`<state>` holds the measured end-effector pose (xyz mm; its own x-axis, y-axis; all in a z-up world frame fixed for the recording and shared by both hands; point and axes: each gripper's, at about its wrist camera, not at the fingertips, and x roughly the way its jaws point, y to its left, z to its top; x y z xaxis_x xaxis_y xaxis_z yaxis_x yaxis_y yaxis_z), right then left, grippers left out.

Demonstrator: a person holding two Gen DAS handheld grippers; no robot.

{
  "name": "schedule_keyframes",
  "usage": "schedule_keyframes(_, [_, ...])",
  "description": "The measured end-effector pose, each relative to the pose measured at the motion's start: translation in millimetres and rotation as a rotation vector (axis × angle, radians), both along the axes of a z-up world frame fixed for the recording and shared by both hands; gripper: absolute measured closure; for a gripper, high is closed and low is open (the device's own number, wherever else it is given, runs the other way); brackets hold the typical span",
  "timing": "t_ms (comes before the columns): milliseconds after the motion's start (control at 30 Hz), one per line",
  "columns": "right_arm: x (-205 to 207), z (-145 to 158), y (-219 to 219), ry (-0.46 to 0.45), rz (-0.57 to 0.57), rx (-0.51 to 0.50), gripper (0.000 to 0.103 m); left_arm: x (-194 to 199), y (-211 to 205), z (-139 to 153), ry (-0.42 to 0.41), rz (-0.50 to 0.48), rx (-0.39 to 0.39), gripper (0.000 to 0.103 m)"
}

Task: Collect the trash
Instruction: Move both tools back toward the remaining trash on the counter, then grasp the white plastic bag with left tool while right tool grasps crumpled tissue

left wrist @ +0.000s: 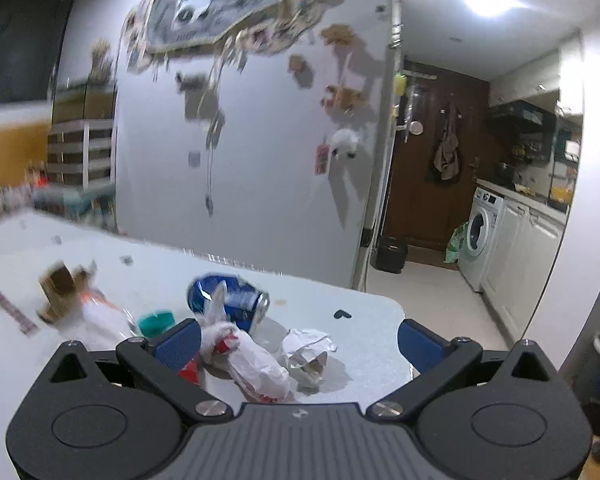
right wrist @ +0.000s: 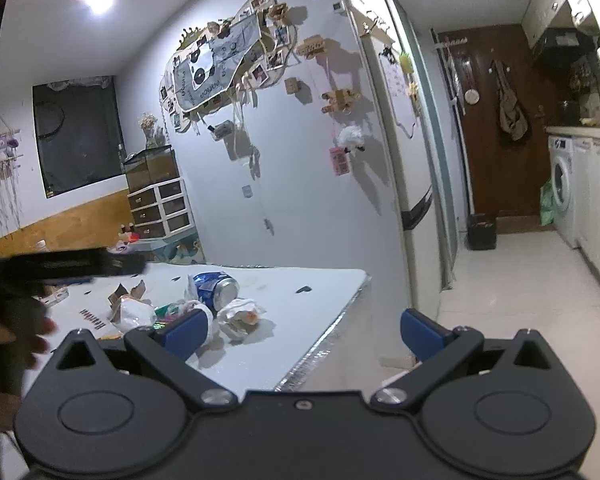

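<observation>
Trash lies in a heap on the white table (left wrist: 364, 312): a crushed blue can (left wrist: 232, 300), a white and red plastic bag (left wrist: 248, 360), a crumpled white paper ball (left wrist: 308, 350), a torn brown cardboard box (left wrist: 60, 292) and a teal lid (left wrist: 156, 320). My left gripper (left wrist: 300, 344) is open just above the bag and the paper ball, holding nothing. My right gripper (right wrist: 304, 332) is open over the table's right edge (right wrist: 324, 344), empty. The can (right wrist: 216, 286), paper ball (right wrist: 240, 316) and cardboard (right wrist: 128, 292) show to its left.
A white wall (right wrist: 300, 184) with hung photos stands behind the table. A fridge (right wrist: 404, 160) is to the right, then a tiled corridor (right wrist: 508, 292) with a washing machine (right wrist: 562, 196) and a small black bin (right wrist: 482, 230). The other gripper's dark body (right wrist: 60, 266) crosses the left.
</observation>
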<state>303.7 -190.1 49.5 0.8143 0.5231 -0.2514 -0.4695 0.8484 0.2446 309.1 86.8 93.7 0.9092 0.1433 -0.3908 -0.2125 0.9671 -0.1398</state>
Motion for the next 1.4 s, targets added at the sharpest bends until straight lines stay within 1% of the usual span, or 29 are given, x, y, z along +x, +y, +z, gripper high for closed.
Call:
schedule_keyframes(33, [4, -2, 5, 0.005, 0.004, -0.002, 0.0, 8, 7, -7, 0.004, 0.004, -0.032, 0.002])
schedule_keyframes(100, [12, -6, 16, -0.005, 0.017, -0.008, 0.0, 22, 20, -20, 0.019, 0.003, -0.09, 0.009])
schedule_keyframes(133, [16, -9, 23, -0.023, 0.025, -0.022, 0.0, 28, 25, -26, 0.032, -0.001, -0.115, 0.013])
schedule_keyframes(200, [24, -13, 35, -0.054, 0.028, -0.06, 0.0, 42, 36, -38, 0.06, -0.011, -0.159, 0.016])
schedule_keyframes(233, [30, -15, 43, -0.057, 0.022, -0.076, 0.0, 45, 39, -42, 0.068, -0.014, -0.172, 0.018])
schedule_keyframes(300, [43, -19, 54, -0.046, 0.026, -0.078, 0.0, 54, 48, -51, 0.089, -0.012, -0.191, 0.022])
schedule_keyframes(367, [56, -26, 69, -0.034, 0.065, -0.085, 0.0, 61, 55, -58, 0.109, 0.0, -0.208, 0.026])
schedule_keyframes(400, [61, -29, 78, -0.035, 0.08, -0.104, 0.0, 64, 59, -63, 0.123, 0.014, -0.217, 0.027])
schedule_keyframes(467, [71, -36, 98, -0.059, 0.097, -0.18, 0.0, 69, 65, -71, 0.143, 0.03, -0.231, 0.031])
schedule_keyframes(533, [78, -41, 117, -0.118, 0.102, -0.267, 0.0, 72, 68, -76, 0.159, 0.037, -0.236, 0.031])
schedule_keyframes(600, [84, -43, 130, -0.17, 0.152, -0.33, 0.0, 75, 69, -80, 0.171, 0.032, -0.241, 0.031])
schedule_keyframes(700, [95, -44, 144, -0.189, 0.202, -0.385, 0.0, 81, 67, -84, 0.183, 0.024, -0.241, 0.032])
schedule_keyframes(767, [100, -46, 153, -0.205, 0.235, -0.42, 0.001, 85, 66, -87, 0.191, 0.018, -0.219, 0.04])
schedule_keyframes(800, [102, -48, 158, -0.212, 0.247, -0.439, 0.003, 87, 65, -90, 0.205, 0.011, -0.206, 0.042])
schedule_keyframes(833, [104, -50, 163, -0.217, 0.263, -0.461, 0.005, 88, 65, -93, 0.215, 0.007, -0.201, 0.047])
schedule_keyframes(967, [108, -59, 181, -0.234, 0.302, -0.548, 0.007, 81, 68, -93, 0.211, 0.0, -0.18, 0.053])
schedule_keyframes(1067, [109, -64, 193, -0.246, 0.339, -0.593, 0.008, 74, 71, -90, 0.217, -0.016, -0.158, 0.056])
schedule_keyframes(1233, [112, -63, 208, -0.28, 0.383, -0.641, 0.009, 62, 84, -89, 0.23, -0.061, -0.167, 0.059])
schedule_keyframes(1333, [118, -60, 216, -0.293, 0.399, -0.661, 0.011, 50, 95, -89, 0.233, -0.086, -0.194, 0.063])
schedule_keyframes(1400, [123, -60, 222, -0.303, 0.412, -0.675, 0.012, 43, 100, -88, 0.228, -0.104, -0.209, 0.064])
